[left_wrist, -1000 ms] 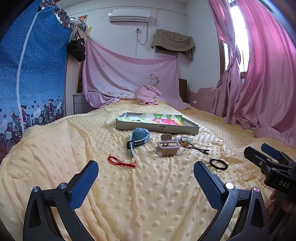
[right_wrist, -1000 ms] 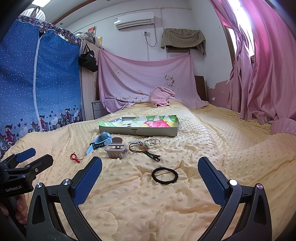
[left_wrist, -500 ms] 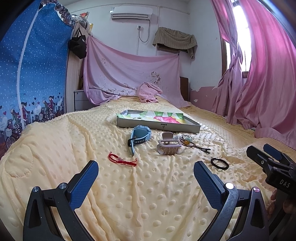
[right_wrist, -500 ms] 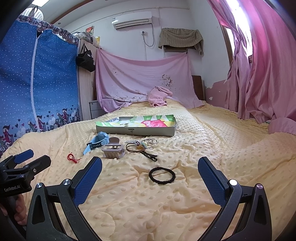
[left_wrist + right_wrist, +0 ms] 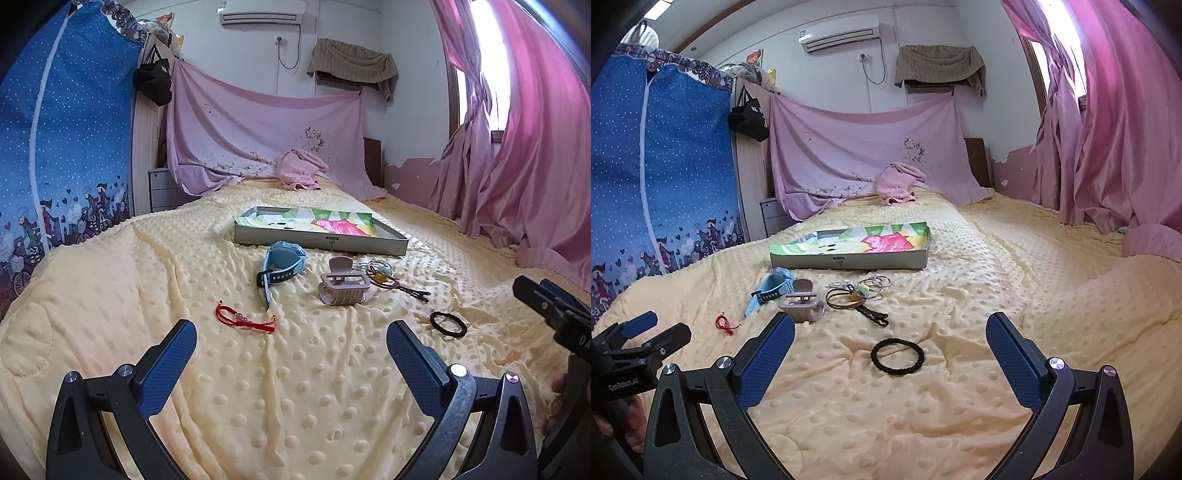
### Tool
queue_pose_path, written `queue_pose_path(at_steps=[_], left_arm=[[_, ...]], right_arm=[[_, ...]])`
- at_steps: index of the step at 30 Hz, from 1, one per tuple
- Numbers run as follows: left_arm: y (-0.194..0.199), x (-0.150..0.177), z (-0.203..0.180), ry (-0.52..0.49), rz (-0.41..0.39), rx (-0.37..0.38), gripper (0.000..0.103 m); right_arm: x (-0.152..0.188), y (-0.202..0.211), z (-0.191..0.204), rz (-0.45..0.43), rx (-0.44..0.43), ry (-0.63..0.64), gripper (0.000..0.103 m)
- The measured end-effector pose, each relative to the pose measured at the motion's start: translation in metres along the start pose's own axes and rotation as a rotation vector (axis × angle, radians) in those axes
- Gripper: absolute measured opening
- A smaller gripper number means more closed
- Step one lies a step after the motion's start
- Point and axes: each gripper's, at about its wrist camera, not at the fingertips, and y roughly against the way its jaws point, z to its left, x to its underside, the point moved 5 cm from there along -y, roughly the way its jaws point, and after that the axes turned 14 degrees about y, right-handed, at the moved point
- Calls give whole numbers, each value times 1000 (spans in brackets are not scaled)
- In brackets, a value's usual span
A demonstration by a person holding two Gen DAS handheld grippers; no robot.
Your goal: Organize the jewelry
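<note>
Both jaws are wide and hold nothing; the left gripper (image 5: 291,350) faces the red string (image 5: 243,319), the right gripper (image 5: 890,352) faces the black ring (image 5: 897,356); each should go low, pinch softly, then carry to the box (image 5: 321,240)

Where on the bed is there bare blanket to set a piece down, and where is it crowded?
Free: the blanket right of the box and black hair tie, toward the curtain; also left of the red bracelet. Crowded: the strip before the box, where watch, hair claw and rings lie together.
</note>
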Motion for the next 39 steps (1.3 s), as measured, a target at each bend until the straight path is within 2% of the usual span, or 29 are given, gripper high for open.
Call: queue_pose_path(at_steps=[4,14,23,28,29,31,33,37,39], left_arm=[[-7,-2,-2,-6,22,-5,103],[-27,-11,-8,-14,57,-6,103],[-52,-26,12,44,94,-60,103],[-69,-30,21,72,109,-72,102],[-73,-29,23,77,116,-76,100],[-83,-25,26,86,146,-94,94],[-92,-20,29,92,175,-109,84],[-104,-10,38,134,232,-113,72],[-107,-8,42,150,253,-111,64]], right_arm=[[-2,-7,-4,37,-12,2,102],[-18,-23,-7,43,-55,36,102],[-39,-61,16,59,-133,57,102],[-37,-84,32,83,-171,52,101],[-36,-90,36,94,-183,52,99],[-33,-101,43,120,-205,51,82],[-28,-112,49,150,-234,45,71],[-20,-129,70,184,-302,57,62],[-17,-137,82,207,-344,59,61]])
